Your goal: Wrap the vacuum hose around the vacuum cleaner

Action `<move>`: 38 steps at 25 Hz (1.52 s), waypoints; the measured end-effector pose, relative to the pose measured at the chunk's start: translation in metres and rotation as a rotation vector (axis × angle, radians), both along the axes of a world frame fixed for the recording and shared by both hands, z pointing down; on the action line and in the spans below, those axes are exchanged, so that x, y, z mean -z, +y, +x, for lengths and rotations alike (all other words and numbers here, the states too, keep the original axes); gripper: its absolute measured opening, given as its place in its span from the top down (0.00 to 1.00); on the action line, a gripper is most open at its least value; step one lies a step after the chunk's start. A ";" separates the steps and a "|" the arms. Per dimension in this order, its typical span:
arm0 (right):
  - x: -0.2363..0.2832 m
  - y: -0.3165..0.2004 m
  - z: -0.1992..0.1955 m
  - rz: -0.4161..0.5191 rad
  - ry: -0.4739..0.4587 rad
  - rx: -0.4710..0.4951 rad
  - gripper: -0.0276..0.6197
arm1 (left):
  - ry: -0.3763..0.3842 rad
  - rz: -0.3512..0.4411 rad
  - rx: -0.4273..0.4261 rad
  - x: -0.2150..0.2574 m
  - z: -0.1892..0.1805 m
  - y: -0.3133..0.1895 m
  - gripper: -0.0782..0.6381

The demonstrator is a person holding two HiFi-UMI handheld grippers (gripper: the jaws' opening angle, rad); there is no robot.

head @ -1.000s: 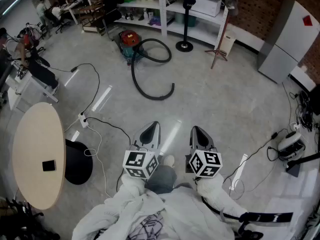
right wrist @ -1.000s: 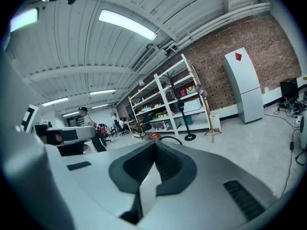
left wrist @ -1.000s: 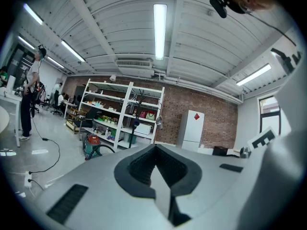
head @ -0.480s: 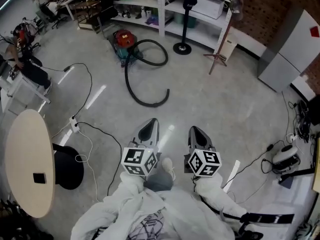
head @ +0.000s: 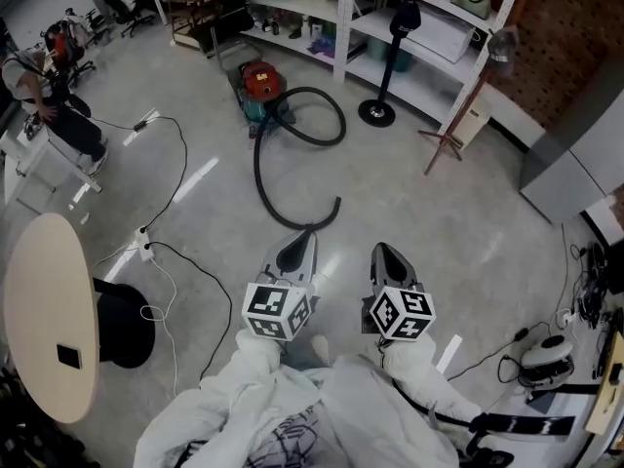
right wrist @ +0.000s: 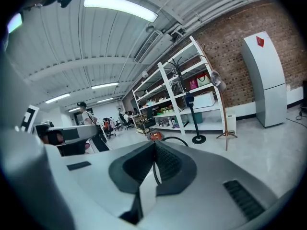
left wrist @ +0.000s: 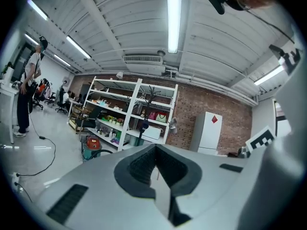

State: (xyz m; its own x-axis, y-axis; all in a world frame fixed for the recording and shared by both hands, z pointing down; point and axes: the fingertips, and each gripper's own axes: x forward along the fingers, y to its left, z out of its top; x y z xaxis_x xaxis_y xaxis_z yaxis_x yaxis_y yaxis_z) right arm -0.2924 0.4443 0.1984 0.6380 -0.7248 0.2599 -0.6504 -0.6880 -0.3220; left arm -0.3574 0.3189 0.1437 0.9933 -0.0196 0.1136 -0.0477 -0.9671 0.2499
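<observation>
Left claw point(head: 295, 250), right claw point(head: 388, 259): both closed, empty, side by side, near. Beyond, on the floor point(head: 439, 222): black vacuum hose point(head: 256, 174), uncoiled in a loose curve. Far: red vacuum cleaner point(head: 259, 84) by the shelving point(head: 390, 27).

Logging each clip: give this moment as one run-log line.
vacuum cleaner: on floor by shelves | hose: loose on floor, unwrapped, untouched | left gripper: shut, empty | right gripper: shut, empty
</observation>
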 end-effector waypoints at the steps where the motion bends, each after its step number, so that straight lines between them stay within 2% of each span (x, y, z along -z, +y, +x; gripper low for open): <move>1: -0.001 -0.008 0.009 0.002 -0.004 0.000 0.94 | -0.003 0.001 0.005 -0.001 0.006 -0.010 0.89; 5: -0.018 -0.041 0.038 -0.016 -0.021 0.035 0.94 | -0.023 -0.002 0.054 -0.018 0.021 -0.046 0.89; 12: -0.033 -0.104 0.121 -0.056 -0.006 0.217 0.94 | -0.035 -0.013 0.224 -0.033 0.080 -0.093 0.89; 16: -0.036 -0.146 0.186 -0.061 0.008 0.341 0.94 | -0.056 -0.022 0.338 -0.045 0.128 -0.118 0.89; 20: -0.038 -0.176 0.262 -0.068 0.004 0.460 0.94 | -0.062 -0.051 0.453 -0.052 0.194 -0.131 0.89; 24: -0.038 -0.204 0.329 -0.086 -0.004 0.578 0.94 | -0.050 -0.048 0.526 -0.043 0.262 -0.139 0.89; 26: -0.043 -0.219 0.351 -0.106 -0.010 0.636 0.94 | -0.046 -0.042 0.559 -0.040 0.285 -0.146 0.89; 29: -0.056 -0.248 0.366 -0.134 -0.019 0.725 0.94 | -0.069 -0.028 0.621 -0.050 0.298 -0.164 0.89; 32: -0.082 -0.275 0.363 -0.166 -0.044 0.816 0.94 | -0.106 -0.027 0.689 -0.078 0.292 -0.187 0.89; 35: -0.126 -0.306 0.351 -0.209 -0.045 0.908 0.94 | -0.142 -0.041 0.729 -0.128 0.279 -0.219 0.89; 38: -0.200 -0.333 0.335 -0.274 -0.042 0.999 0.94 | -0.168 -0.046 0.746 -0.197 0.262 -0.248 0.89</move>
